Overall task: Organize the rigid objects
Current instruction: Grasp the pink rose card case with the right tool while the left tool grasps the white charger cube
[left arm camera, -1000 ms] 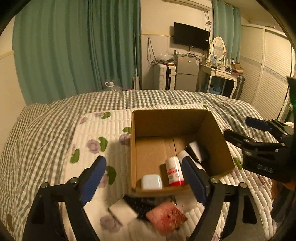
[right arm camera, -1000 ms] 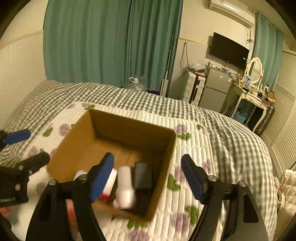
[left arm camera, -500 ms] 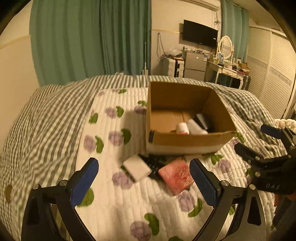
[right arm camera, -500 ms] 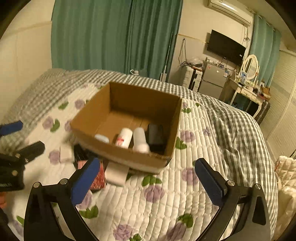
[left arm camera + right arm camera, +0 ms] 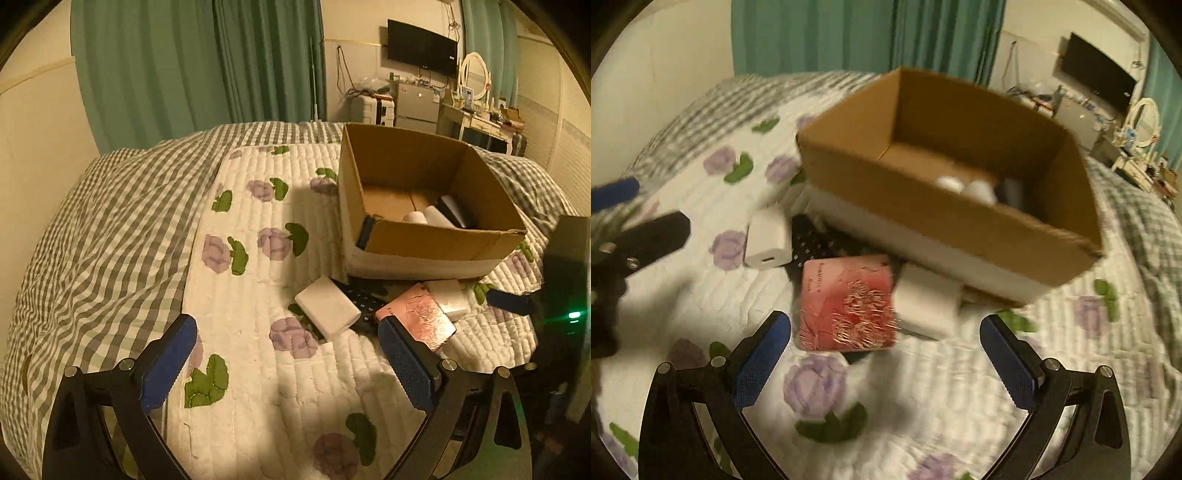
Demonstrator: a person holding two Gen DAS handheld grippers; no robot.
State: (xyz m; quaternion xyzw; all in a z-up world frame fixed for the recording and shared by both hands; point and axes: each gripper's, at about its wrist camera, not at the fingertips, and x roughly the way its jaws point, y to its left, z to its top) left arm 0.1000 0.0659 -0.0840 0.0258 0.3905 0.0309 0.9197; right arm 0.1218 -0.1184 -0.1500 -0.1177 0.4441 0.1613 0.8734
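Observation:
An open cardboard box (image 5: pixel 436 243) (image 5: pixel 945 206) sits on the flowered quilt, holding white bottles (image 5: pixel 424 216) and a black item (image 5: pixel 456 212). In front of it lie a white charger block (image 5: pixel 327 308) (image 5: pixel 766 240), a black remote (image 5: pixel 364 302) (image 5: pixel 812 240), a pink box (image 5: pixel 417 317) (image 5: pixel 846 306) and a second white block (image 5: pixel 448 297) (image 5: pixel 927 299). My left gripper (image 5: pixel 286 332) is open just short of the charger block. My right gripper (image 5: pixel 884 326) is open, low over the pink box and the white block. Neither holds anything.
The quilt (image 5: pixel 258 387) lies over a checked bedspread (image 5: pixel 92 240). Green curtains (image 5: pixel 203 62) hang behind the bed. A TV (image 5: pixel 421 46), a small fridge and a dressing table stand at the far right wall. The right gripper's fingers (image 5: pixel 506 301) show at the left view's right edge.
Both grippers have pulled back from over the box and sunk toward the items in front of it. Their jaws stand wider than a second ago. The right view is blurred from motion.

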